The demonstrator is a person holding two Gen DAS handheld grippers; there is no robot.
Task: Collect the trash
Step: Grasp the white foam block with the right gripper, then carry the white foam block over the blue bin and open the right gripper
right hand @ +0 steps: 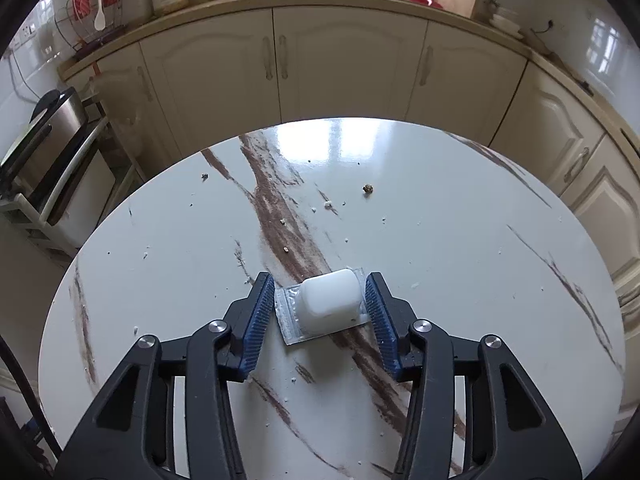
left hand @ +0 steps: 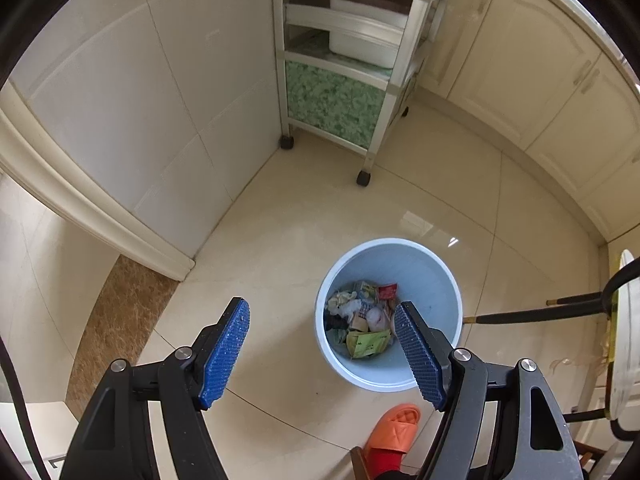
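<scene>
In the right wrist view a white plastic blister pack point(right hand: 326, 306) with a clear foil rim lies on the round marble table point(right hand: 460, 264). My right gripper point(right hand: 318, 316) is open, its blue pads on either side of the pack, close but not clamped on it. In the left wrist view my left gripper point(left hand: 324, 354) is open and empty, held above the floor beside a light blue trash bin point(left hand: 430, 288). The bin holds several wrappers and crumpled papers point(left hand: 362, 318).
Small crumbs point(right hand: 367, 188) dot the table. Cream cabinets point(right hand: 348, 64) stand behind it. A wheeled shelf cart point(left hand: 344, 80) stands beyond the bin. An orange slipper point(left hand: 394, 430) is near the bin. A black chair frame point(left hand: 576, 308) is at the right.
</scene>
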